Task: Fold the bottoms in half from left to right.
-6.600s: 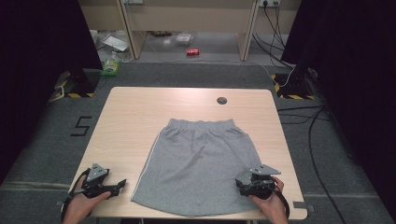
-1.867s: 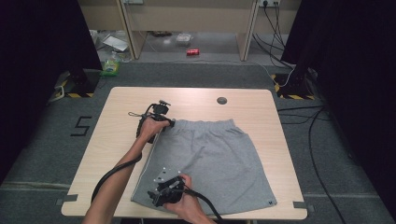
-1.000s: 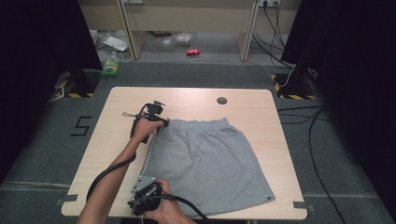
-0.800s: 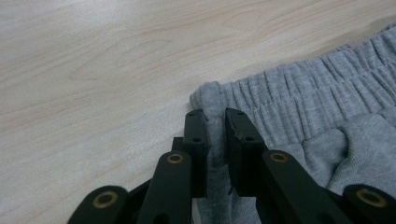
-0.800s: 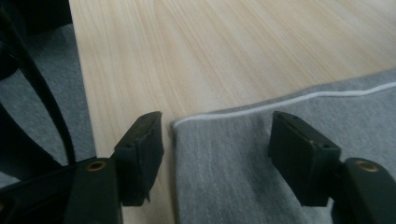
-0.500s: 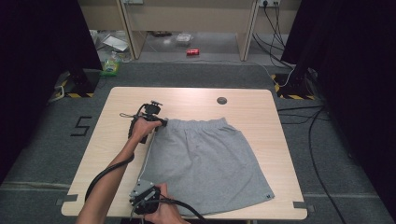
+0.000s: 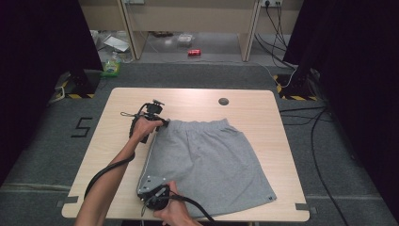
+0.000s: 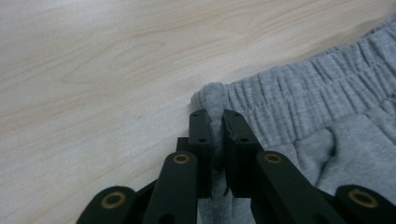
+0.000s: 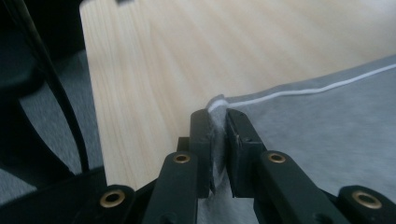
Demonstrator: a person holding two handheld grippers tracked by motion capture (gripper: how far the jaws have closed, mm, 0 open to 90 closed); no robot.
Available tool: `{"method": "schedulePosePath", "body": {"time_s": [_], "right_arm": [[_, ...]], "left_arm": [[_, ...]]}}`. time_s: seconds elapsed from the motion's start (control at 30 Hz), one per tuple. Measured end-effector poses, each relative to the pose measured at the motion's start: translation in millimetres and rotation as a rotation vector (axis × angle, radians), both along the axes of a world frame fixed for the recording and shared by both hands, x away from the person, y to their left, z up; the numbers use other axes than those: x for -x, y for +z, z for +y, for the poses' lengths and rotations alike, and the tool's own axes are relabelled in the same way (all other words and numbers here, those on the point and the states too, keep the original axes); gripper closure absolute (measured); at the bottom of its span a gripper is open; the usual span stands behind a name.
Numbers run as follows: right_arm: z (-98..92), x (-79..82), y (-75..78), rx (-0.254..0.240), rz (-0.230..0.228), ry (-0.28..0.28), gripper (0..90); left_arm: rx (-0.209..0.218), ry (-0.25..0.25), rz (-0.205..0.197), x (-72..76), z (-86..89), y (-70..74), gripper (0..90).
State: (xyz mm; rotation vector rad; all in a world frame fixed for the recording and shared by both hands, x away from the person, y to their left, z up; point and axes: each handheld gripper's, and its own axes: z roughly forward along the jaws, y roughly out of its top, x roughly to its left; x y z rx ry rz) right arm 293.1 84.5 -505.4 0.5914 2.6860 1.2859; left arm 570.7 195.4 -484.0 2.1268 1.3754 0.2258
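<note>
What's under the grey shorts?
The grey shorts lie flat on the wooden table, whose bare top shows all around them. Anything beneath the cloth is covered, though no bump shows.

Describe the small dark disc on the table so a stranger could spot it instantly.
Start at the light wooden table and look past the grey shorts toward the far edge. The dark round disc lies alone on bare wood just beyond the waistband: small, flat, touching nothing.

a high camera looks forward and down on the table (image 7: pixel 197 101); both gripper cameras view its wood close up.
</note>
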Motion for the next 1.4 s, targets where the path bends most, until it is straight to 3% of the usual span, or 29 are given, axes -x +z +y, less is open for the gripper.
{"method": "schedulePosePath", "body": {"time_s": [0.07,0.2,0.33,0.5,0.7,0.9,1.17,1.4], "right_arm": [[-8.0,-3.0,7.5,-0.034,0.001,-0.016,82.2],[-24.3,-9.7,20.3,-0.084,-0.010,-0.055,82.3],[-40.3,-13.4,32.9,-0.138,-0.010,-0.080,82.3],[-68.8,-15.2,48.7,-0.185,-0.043,-0.135,82.3],[-124.2,-6.3,64.9,-0.245,-0.079,-0.232,82.4],[-180.3,4.8,64.7,-0.289,-0.078,-0.340,82.4],[-224.1,18.3,64.5,-0.321,-0.085,-0.428,82.4],[-262.8,36.2,58.0,-0.335,-0.083,-0.515,82.4]], "left_arm": [[-0.011,-0.006,-0.007,-0.6,-2.4,9.3,82.8],[0.005,-0.008,-0.027,-2.0,-5.2,34.2,82.9],[-0.003,-0.033,-0.057,-0.6,-17.5,59.3,82.8],[-0.003,-0.053,-0.092,1.3,-42.1,87.2,83.0],[-0.021,-0.113,-0.113,7.3,-88.2,111.6,83.0],[-0.045,-0.133,-0.108,9.7,-127.7,118.7,83.0],[-0.046,-0.148,-0.088,9.5,-165.4,113.0,82.7],[-0.012,-0.143,-0.067,5.9,-190.2,99.6,82.4]]}}
